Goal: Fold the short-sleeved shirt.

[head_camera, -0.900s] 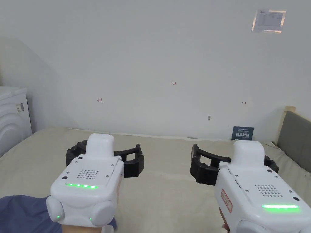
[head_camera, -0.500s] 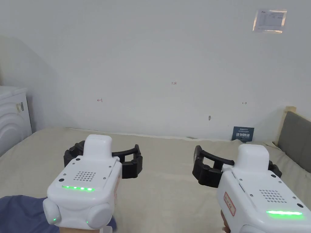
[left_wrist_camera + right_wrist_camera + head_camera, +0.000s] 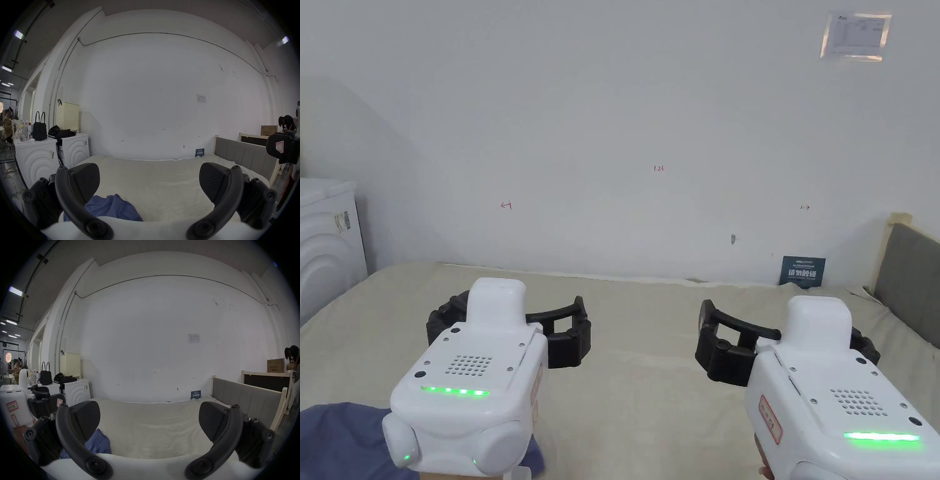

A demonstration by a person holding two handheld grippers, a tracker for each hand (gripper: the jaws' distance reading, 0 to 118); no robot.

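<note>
The 2 grippers are held level above the bed (image 3: 650, 375), side by side and apart, pointing at the wall. The left gripper (image 3: 509, 328) and the right gripper (image 3: 784, 344) both have jaws spread wide, grasping nothing. The blue shirt (image 3: 344, 440) lies crumpled on the bed's near left, below the left gripper.

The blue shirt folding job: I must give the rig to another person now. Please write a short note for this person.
Left gripper: open, holding nothing, above the beige bed sheet.
Right gripper: open, holding nothing, level with the left one.
The crumpled blue short-sleeved shirt lies bunched on the bed's near left side, under the left gripper.
Done: nothing, the shirt is not yet touched.
Left: pick it up, spread it flat, fold it.
</note>
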